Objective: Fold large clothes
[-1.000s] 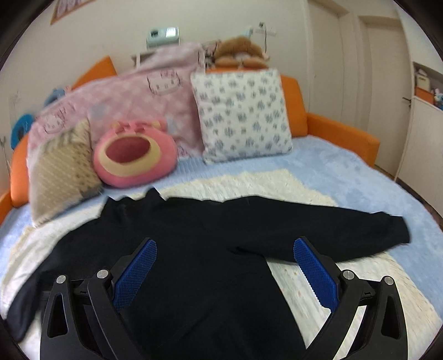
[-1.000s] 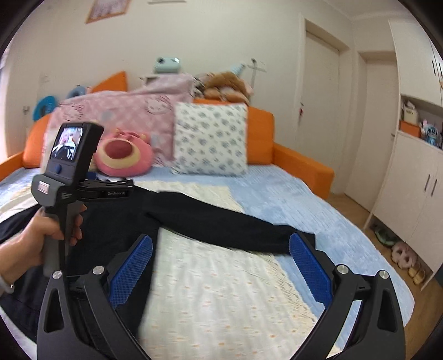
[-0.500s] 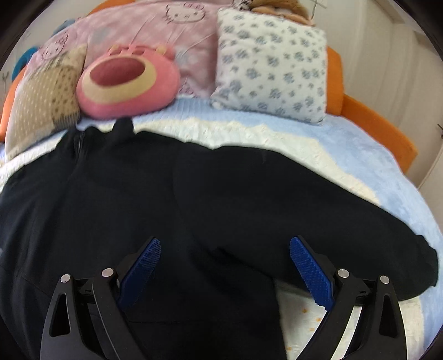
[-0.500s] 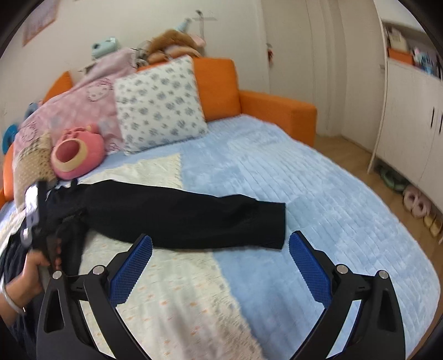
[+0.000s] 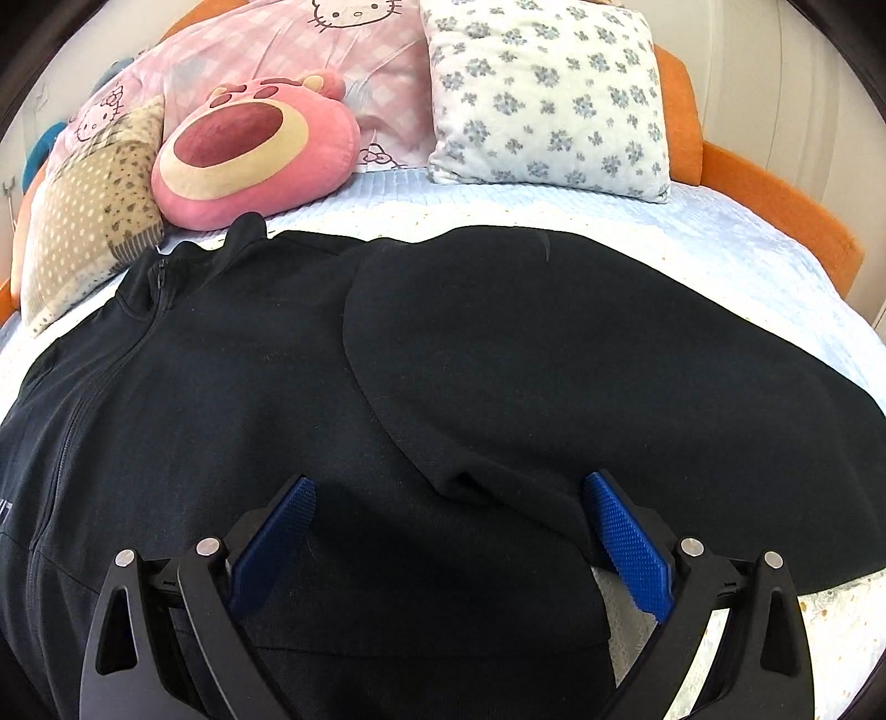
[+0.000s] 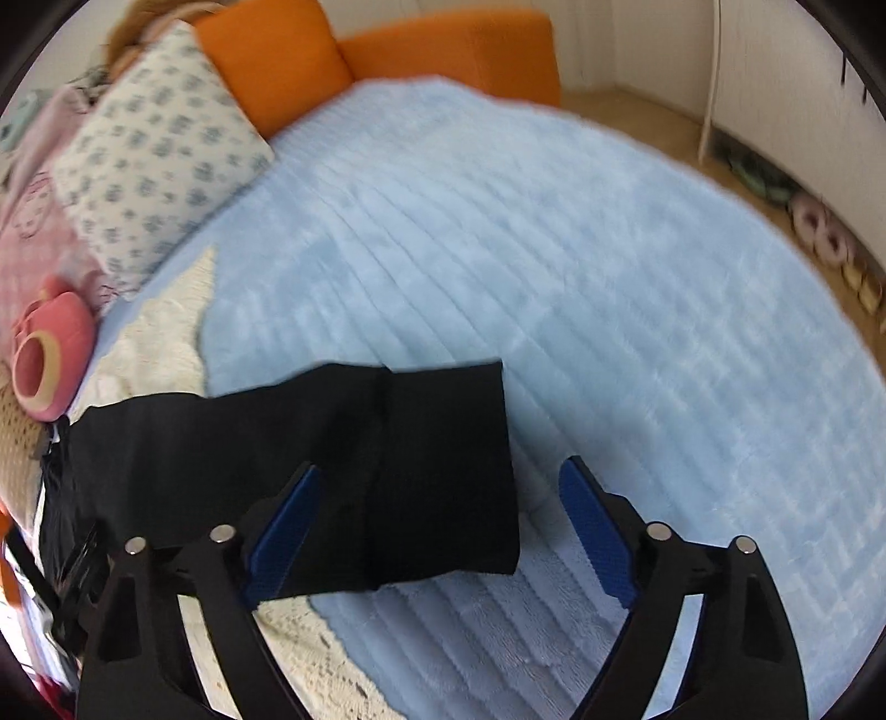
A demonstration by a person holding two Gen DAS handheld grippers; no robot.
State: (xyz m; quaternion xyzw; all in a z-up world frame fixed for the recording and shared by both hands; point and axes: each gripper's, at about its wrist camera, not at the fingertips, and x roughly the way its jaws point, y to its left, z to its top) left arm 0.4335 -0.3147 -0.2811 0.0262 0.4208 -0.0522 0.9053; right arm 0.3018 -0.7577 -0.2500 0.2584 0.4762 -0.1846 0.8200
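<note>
A large black zip jacket (image 5: 221,387) lies spread flat on the bed, collar toward the pillows. Its right sleeve (image 5: 554,360) stretches out to the right. My left gripper (image 5: 448,498) is open, low over the armpit where sleeve meets body, its blue pads (image 5: 626,537) either side of the fold. In the right wrist view the sleeve's cuff end (image 6: 443,454) lies on the light blue bedspread (image 6: 609,277). My right gripper (image 6: 437,493) is open just over the cuff, holding nothing.
A pink plush cushion (image 5: 249,149), a floral pillow (image 5: 548,94), a beige pillow (image 5: 83,216) and a pink blanket (image 5: 266,50) line the head of the bed. A cream lace blanket (image 6: 160,343) lies under the jacket. The orange bed frame (image 6: 443,50), floor and slippers (image 6: 819,232) are at the right.
Both grippers have dropped closer to the jacket. The left moved in over the armpit, the right swung down and right over the cuff. Both stayed open.
</note>
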